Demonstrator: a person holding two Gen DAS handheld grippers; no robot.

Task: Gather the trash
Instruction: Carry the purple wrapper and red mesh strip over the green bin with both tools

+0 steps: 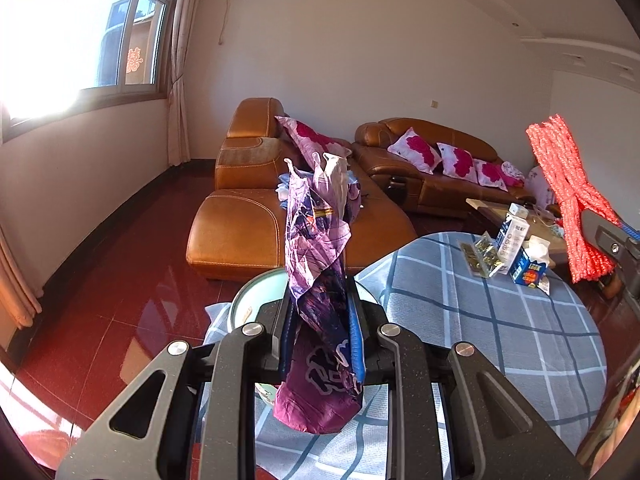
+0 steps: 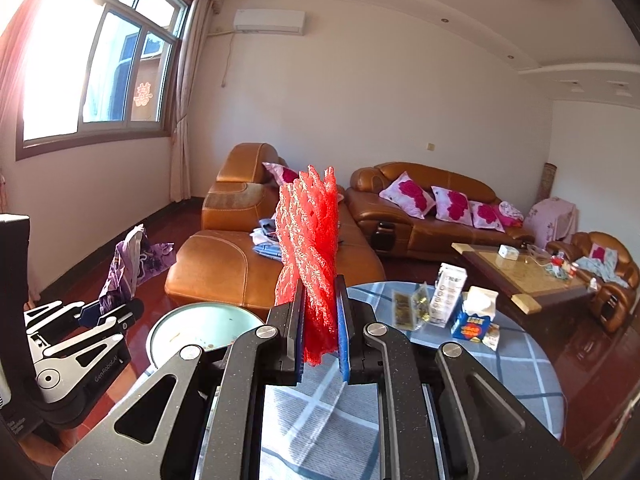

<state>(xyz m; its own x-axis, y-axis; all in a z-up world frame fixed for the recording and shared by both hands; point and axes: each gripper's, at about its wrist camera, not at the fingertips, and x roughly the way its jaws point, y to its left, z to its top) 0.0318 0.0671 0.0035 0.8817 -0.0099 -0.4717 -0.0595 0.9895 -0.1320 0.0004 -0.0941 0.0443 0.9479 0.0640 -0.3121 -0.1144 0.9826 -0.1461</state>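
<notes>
Your left hand-held gripper (image 1: 320,320) is clamped on a crumpled purple wrapper (image 1: 316,264), its long axis upright toward 12 o'clock. Your right hand-held gripper (image 2: 322,320) is clamped on a red mesh net (image 2: 310,248), also upright. The round bin (image 2: 200,328) sits just beyond the table (image 2: 500,380) edge, at 10 o'clock from the right hand-held gripper and directly under the left one, so the left drops first.

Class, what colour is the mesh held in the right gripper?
Red mesh, clearest in the right wrist view.
</notes>
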